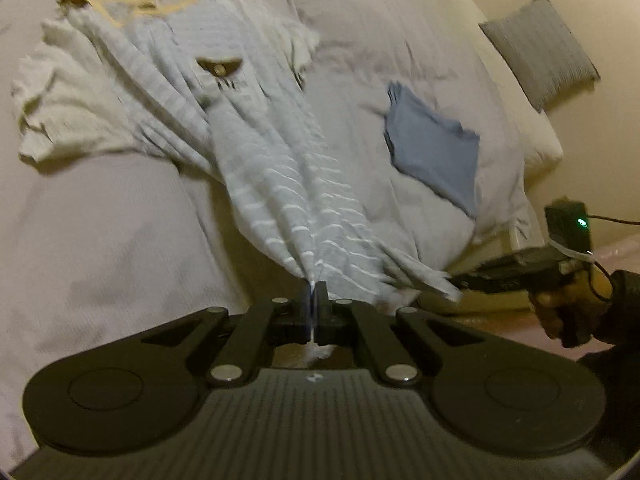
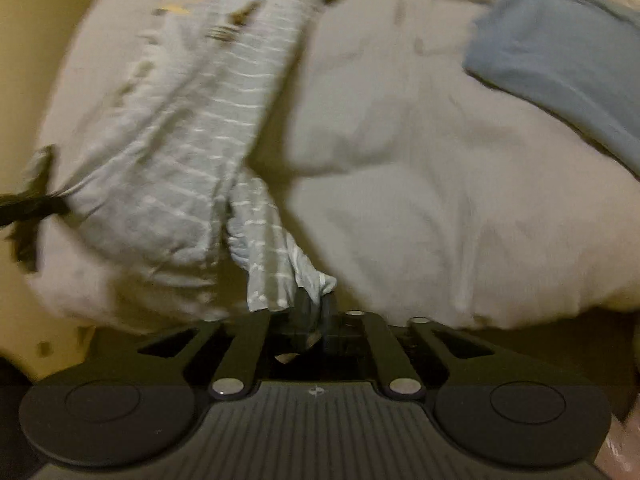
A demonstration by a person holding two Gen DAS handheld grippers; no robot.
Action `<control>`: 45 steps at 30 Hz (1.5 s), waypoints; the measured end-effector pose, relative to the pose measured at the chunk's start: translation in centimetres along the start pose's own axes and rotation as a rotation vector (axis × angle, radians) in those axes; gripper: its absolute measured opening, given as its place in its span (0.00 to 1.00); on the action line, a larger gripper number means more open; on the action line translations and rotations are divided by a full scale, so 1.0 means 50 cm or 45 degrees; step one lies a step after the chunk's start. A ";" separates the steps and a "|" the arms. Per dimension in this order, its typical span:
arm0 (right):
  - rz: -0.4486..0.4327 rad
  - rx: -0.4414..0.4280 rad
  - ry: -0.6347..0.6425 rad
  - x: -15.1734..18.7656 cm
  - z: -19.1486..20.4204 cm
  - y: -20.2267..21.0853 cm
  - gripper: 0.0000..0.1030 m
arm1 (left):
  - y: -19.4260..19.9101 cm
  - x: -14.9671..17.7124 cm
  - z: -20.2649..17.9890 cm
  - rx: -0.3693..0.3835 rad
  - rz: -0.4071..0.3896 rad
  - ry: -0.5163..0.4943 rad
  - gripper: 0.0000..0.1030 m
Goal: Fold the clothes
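The left gripper (image 1: pixel 315 292) has its jaws pressed together on the hem of a pale blue, white-striped T-shirt (image 1: pixel 276 168), a thin sliver of cloth showing in the slit between the two fingers and a small tuft poking out behind them. From that pinch the shirt fans away across the bed (image 1: pixel 100 232), drawn into long pleats that run up to its yellow neckband (image 1: pixel 160 4) at the far end. A brown chest print (image 1: pixel 219 66) sits midway along the body, and the cream-coloured sleeves (image 1: pixel 68 108) spread flat on the bedcover to either side.

In the left wrist view, the right gripper (image 1: pixel 460 280) comes in from the right edge, held in a hand (image 1: pixel 560 312) with a dark sleeve, its tip touching another corner of the same hem just beside the left one. In the right wrist view, that right gripper (image 2: pixel 316 308) has its jaws nearly closed with a bunched fold of the striped T-shirt (image 2: pixel 192 140) caught between them, the cloth trailing up and to the left over the bed edge; the view is blurred. The left gripper's tip (image 2: pixel 36 204) shows at the far left edge, touching the shirt.

A folded blue garment (image 1: pixel 432 148) lies on the bedcover to the right of the shirt, well apart from it. A grey cushion (image 1: pixel 540 48) leans against the wall beyond.
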State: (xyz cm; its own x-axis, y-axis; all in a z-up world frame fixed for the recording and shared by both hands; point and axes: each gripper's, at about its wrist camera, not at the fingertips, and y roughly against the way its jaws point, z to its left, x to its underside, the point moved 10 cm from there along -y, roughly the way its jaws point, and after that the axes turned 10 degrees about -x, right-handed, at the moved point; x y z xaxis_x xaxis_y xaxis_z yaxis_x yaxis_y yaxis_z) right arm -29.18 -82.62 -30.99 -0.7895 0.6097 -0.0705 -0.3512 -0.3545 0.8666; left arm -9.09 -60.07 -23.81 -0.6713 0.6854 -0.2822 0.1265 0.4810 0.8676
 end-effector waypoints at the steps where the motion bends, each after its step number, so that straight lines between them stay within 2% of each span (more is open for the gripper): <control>1: -0.025 0.055 0.008 -0.009 -0.002 -0.004 0.35 | -0.003 -0.003 -0.014 0.027 -0.001 0.000 0.00; 4: -0.136 0.130 0.082 -0.045 0.011 0.006 0.41 | -0.015 -0.039 -0.077 0.140 -0.048 -0.007 0.00; 6: -0.153 0.139 0.088 -0.047 0.019 0.008 0.48 | -0.023 -0.083 -0.120 0.225 -0.103 -0.003 0.00; 9: -0.143 0.170 0.042 -0.014 0.009 0.009 0.50 | -0.054 -0.182 -0.213 0.319 -0.186 -0.027 0.00; 12: -0.115 0.172 -0.023 0.026 -0.007 0.007 0.50 | -0.072 -0.257 -0.327 0.403 -0.236 -0.130 0.01; 13: -0.115 0.176 -0.021 0.032 -0.005 0.009 0.50 | -0.064 -0.266 -0.354 0.457 -0.254 -0.162 0.07; 14: -0.127 0.182 -0.007 0.036 -0.001 0.014 0.51 | -0.050 -0.267 -0.370 0.495 -0.273 -0.182 0.29; 16: -0.151 0.192 0.026 0.042 0.009 0.022 0.53 | -0.035 -0.248 -0.346 0.459 -0.303 -0.185 0.55; 18: -0.184 0.200 0.095 0.032 0.025 0.016 0.55 | -0.044 -0.209 -0.276 0.341 -0.290 -0.159 0.55; 21: -0.231 0.204 0.239 0.009 0.059 -0.002 0.63 | -0.090 -0.122 -0.133 0.085 -0.141 -0.052 0.50; 22: -0.237 0.205 0.284 -0.002 0.069 -0.012 0.68 | -0.101 -0.092 -0.092 0.026 -0.101 -0.016 0.48; 24: -0.242 0.199 0.324 -0.027 0.074 -0.037 0.69 | -0.122 -0.044 -0.029 -0.050 -0.034 0.075 0.43; 27: -0.260 0.195 0.254 -0.067 0.042 -0.066 0.71 | -0.156 -0.013 0.003 -0.031 0.002 0.233 0.42; 31: -0.284 0.118 -0.073 -0.109 -0.057 -0.089 0.70 | -0.218 -0.019 -0.010 0.028 -0.008 0.329 0.42; 33: -0.246 0.030 -0.146 -0.120 -0.077 -0.108 0.59 | -0.251 -0.020 -0.025 0.057 -0.007 0.361 0.41; 35: -0.170 -0.098 -0.174 -0.113 -0.064 -0.123 0.57 | -0.264 -0.024 -0.041 0.065 -0.019 0.363 0.41; 36: -0.128 -0.141 -0.163 -0.108 -0.056 -0.131 0.57 | -0.267 -0.025 -0.045 0.071 -0.027 0.366 0.42; 38: -0.036 -0.105 0.001 -0.089 -0.029 -0.151 0.60 | -0.262 -0.020 -0.040 0.083 -0.047 0.400 0.42; 40: -0.007 -0.060 0.143 -0.077 -0.006 -0.170 0.64 | -0.246 -0.011 -0.022 0.060 -0.058 0.433 0.42; 42: 0.049 -0.088 0.163 -0.067 0.013 -0.188 0.39 | -0.229 0.001 0.004 0.027 -0.060 0.466 0.42; 43: 0.080 -0.130 0.147 -0.062 0.024 -0.194 0.18 | -0.218 0.008 0.018 0.017 -0.063 0.484 0.42; 44: 0.094 -0.233 0.089 -0.061 0.040 -0.193 0.16 | -0.205 0.014 0.032 0.012 -0.067 0.505 0.42; 45: 0.104 -0.388 0.003 -0.060 0.065 -0.185 0.15 | -0.192 0.021 0.046 0.016 -0.072 0.527 0.44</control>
State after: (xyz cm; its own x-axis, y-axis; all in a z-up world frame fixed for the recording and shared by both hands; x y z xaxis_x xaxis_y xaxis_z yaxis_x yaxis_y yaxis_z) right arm -21.94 -78.87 -37.20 -0.8223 0.5689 -0.0086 -0.4213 -0.5986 0.6814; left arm -9.34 -62.71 -33.36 -0.9139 0.3817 -0.1384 0.0883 0.5196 0.8499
